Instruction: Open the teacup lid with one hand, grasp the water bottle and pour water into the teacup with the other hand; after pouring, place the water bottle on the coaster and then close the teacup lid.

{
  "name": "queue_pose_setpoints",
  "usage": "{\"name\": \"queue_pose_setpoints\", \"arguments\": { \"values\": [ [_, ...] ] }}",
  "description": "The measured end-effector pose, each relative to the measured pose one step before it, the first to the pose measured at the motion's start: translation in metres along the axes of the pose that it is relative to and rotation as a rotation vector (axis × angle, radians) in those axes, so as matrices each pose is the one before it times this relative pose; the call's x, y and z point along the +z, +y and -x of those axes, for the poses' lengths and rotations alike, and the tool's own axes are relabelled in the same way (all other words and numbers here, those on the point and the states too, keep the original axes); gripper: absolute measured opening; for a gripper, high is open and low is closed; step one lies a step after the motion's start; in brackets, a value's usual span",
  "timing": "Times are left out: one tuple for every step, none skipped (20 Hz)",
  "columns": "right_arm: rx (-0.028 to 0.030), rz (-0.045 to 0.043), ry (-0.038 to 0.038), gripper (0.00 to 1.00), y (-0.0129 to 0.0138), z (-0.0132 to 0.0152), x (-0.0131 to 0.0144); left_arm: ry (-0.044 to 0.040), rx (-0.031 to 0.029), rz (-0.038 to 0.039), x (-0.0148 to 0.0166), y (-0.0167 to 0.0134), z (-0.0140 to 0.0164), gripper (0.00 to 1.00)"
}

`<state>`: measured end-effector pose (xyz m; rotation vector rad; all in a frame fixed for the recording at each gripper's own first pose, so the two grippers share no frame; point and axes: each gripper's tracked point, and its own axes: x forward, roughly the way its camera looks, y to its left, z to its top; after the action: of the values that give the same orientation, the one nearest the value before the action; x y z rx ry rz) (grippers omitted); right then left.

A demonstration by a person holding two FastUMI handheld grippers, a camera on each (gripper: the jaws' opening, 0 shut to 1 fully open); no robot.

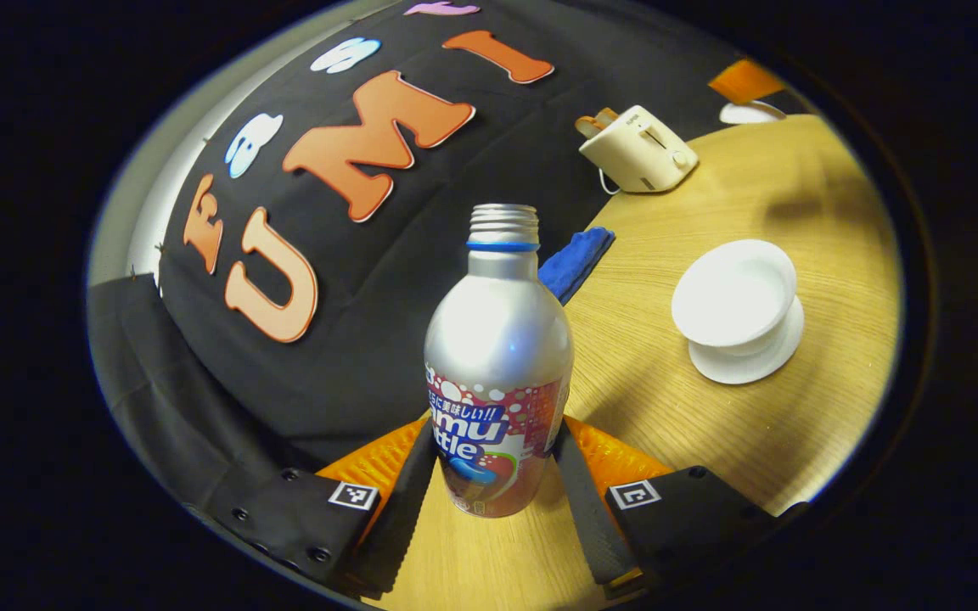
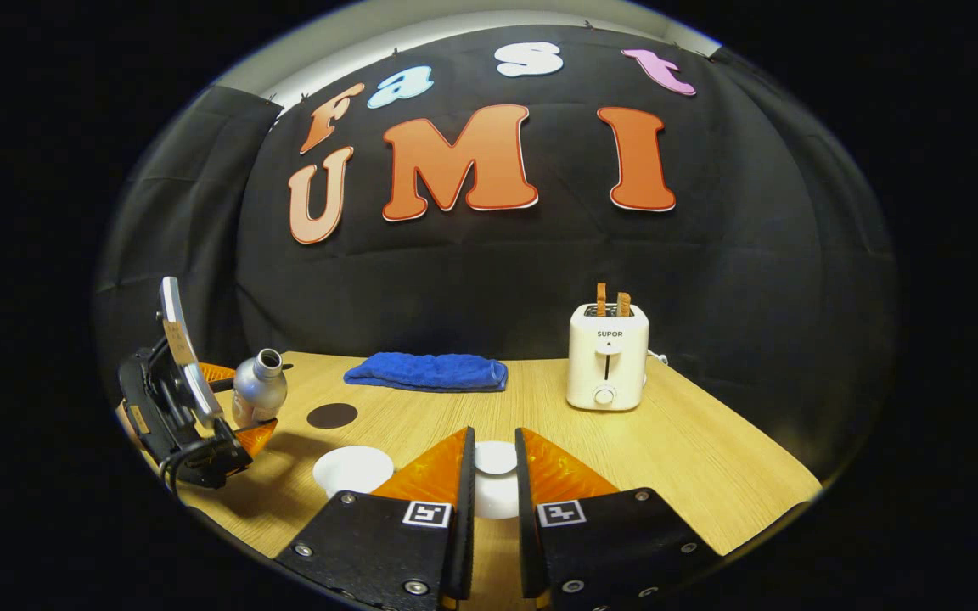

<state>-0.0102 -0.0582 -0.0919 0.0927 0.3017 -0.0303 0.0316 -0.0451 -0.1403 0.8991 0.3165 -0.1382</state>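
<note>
Aluminium water bottle (image 1: 497, 373) stood upright between the left gripper's (image 1: 496, 475) fingers, both pressed against its labelled lower body; cap off, threaded neck bare. Whether its base touched the wooden table (image 1: 710, 441) could not be told. Further off to the right in the left gripper view sat the open white teacup (image 1: 735, 293) on its saucer (image 1: 752, 361). Beyond that, a folded blue cloth (image 1: 576, 259) and a cream toaster (image 1: 637, 151) near the booth wall.

Right gripper (image 2: 494, 475) had its fingers drawn close around the white teacup lid's (image 2: 496, 479) knob, gripping it just above the table. Just left of it, the teacup showed again. Farther left, a dark round coaster (image 2: 332, 416) lay flat, apart from the bottle held in the other gripper. At the back, the blue cloth and the toaster with two slices standing in its slots.
</note>
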Motion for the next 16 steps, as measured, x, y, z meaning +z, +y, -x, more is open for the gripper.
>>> {"name": "queue_pose_setpoints", "arguments": {
  "values": [
    [-0.00319, 0.00102, -0.00022, 0.23, -0.00177, 0.00001, -0.00099, 0.00045, 0.0017, -0.02972, 0.0014, 0.00053, -0.00167, 0.83],
    [-0.00357, -0.00042, 0.00063, 0.23, -0.00219, 0.0006, -0.00042, 0.00337, -0.00239, -0.02606, -0.00174, -0.00093, 0.00012, 0.8],
    [-0.00108, 0.0004, 0.00132, 0.23, -0.00078, 0.00119, -0.00142, 0.00514, -0.00662, -0.02616, -0.00063, -0.00145, -0.00155, 0.8],
    [-0.00404, 0.00017, 0.00036, 0.23, -0.00244, 0.0007, -0.00096, 0.00617, -0.00089, -0.02879, -0.00135, -0.0003, -0.00114, 0.8],
    [-0.00232, 0.00102, -0.00015, 0.23, -0.00175, 0.00043, -0.0009, 0.00364, 0.00259, -0.03254, 0.00045, 0.00086, -0.00022, 0.8],
    [-0.00396, -0.00086, 0.0004, 0.23, -0.00265, -0.00034, -0.00063, 0.0068, 0.00277, -0.03127, -0.00156, 0.00035, -0.00088, 0.84],
    [0.00068, 0.00151, 0.00352, 0.23, -0.0012, 0.00089, -0.00276, 0.00553, 0.00121, -0.02878, -0.00231, -0.00048, 0.00051, 0.8],
    [-0.00312, 0.00256, 0.00112, 0.23, -0.00175, 0.0002, -0.00066, 0.00436, 0.00268, -0.02914, 0.00101, 0.00052, -0.00248, 0.84],
    [0.00024, 0.00511, 0.00122, 0.23, -0.00132, -0.00024, -0.00126, -0.0006, 0.00825, -0.0323, -0.00063, 0.00177, -0.00125, 0.8],
    [0.00154, 0.00551, 0.00065, 0.23, -0.00027, -0.00021, 0.00004, -0.00053, 0.00688, -0.03309, 0.00143, 0.00051, 0.00039, 0.84],
    [0.00265, 0.00422, -0.00112, 0.23, 0.00038, 0.00069, -0.00069, -0.00276, 0.00354, -0.02719, 0.00082, 0.00107, -0.00001, 0.84],
    [0.00448, 0.00375, -0.00202, 0.23, 0.00031, 0.00091, 0.00001, -0.00308, 0.00115, -0.02467, 0.00183, -0.00023, -0.00123, 0.84],
    [0.00145, 0.0018, -0.00244, 0.23, -0.00007, -0.00062, 0.00038, -0.00311, 0.00265, -0.02456, 0.00105, -0.00038, 0.00086, 0.84],
    [0.00386, 0.00223, -0.00086, 0.23, 0.00074, -0.00069, 0.00006, -0.00229, 0.005, -0.02392, 0.00036, 0.00304, -0.00108, 0.87],
    [0.00083, 0.00082, -0.0026, 0.23, -0.00066, 0.00054, 0.00011, -0.00341, 0.00482, -0.02576, 0.00035, 0.00278, 0.00237, 0.87],
    [0.00362, 0.00157, -0.00015, 0.23, 0.00001, 0.00029, 0.00042, -0.00397, 0.00627, -0.02478, 0.00104, 0.00199, -0.0001, 0.84]
  ]
}}
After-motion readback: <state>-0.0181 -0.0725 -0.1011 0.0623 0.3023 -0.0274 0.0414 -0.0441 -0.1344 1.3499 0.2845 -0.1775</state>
